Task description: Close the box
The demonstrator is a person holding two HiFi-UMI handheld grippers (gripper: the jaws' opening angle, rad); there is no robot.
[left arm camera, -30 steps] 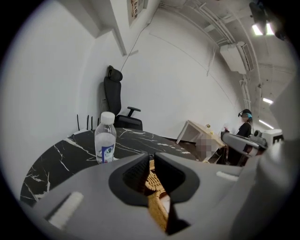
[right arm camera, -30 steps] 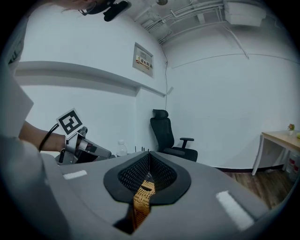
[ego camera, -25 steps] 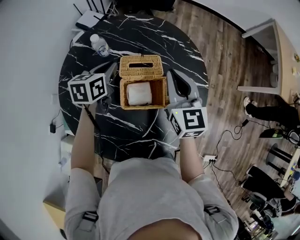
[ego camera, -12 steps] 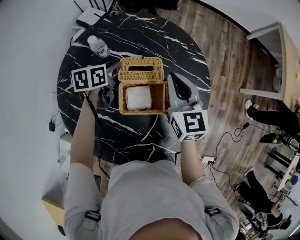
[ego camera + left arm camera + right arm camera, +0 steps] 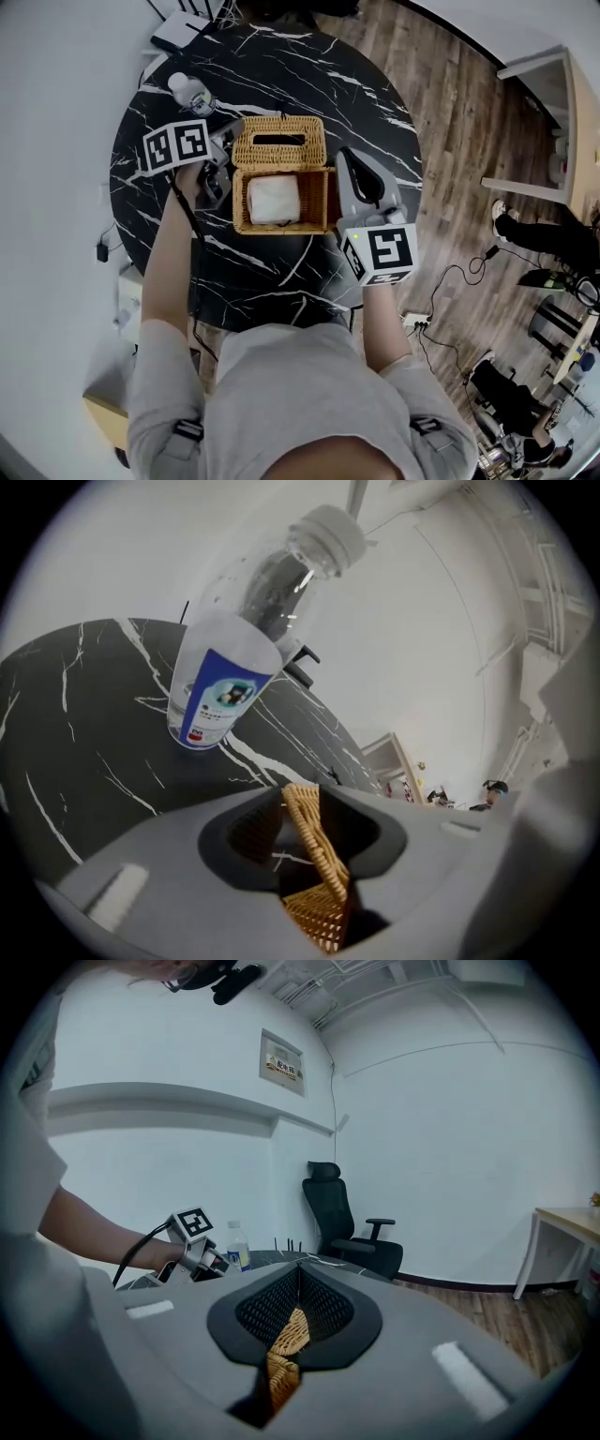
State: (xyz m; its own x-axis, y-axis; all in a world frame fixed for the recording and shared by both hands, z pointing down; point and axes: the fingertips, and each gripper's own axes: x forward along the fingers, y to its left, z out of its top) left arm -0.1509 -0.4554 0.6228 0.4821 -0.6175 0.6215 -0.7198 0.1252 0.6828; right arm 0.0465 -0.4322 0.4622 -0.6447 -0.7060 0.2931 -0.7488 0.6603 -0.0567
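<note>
So, left gripper (image 5: 302,847) first: jaws are partway apart and opening atm, w/ a corner of the wicker lid (image 5: 278,141) standing between them; there's a dark gap beside the weave, so the pads don't look to be pressing on it.

Right gripper (image 5: 281,1349) is diff; its jaws are pinched together on a wicker wall of the box (image 5: 281,228), the right-hand wall going by the head view.

Box sits near the middle of the round black marble table (image 5: 281,272), right in front of the person; lid is open, swung back on the far side w/ its slot showing from above; white tissue roll (image 5: 272,200) inside.

Left gripper is at the lid's left edge and right gripper runs along the box's right side, so one on each side.

Water bottle (image 5: 234,658) stands on the table beyond the left gripper, apart from the box, cap on; office chair (image 5: 342,1227) in the bg of the right gripper view.
</note>
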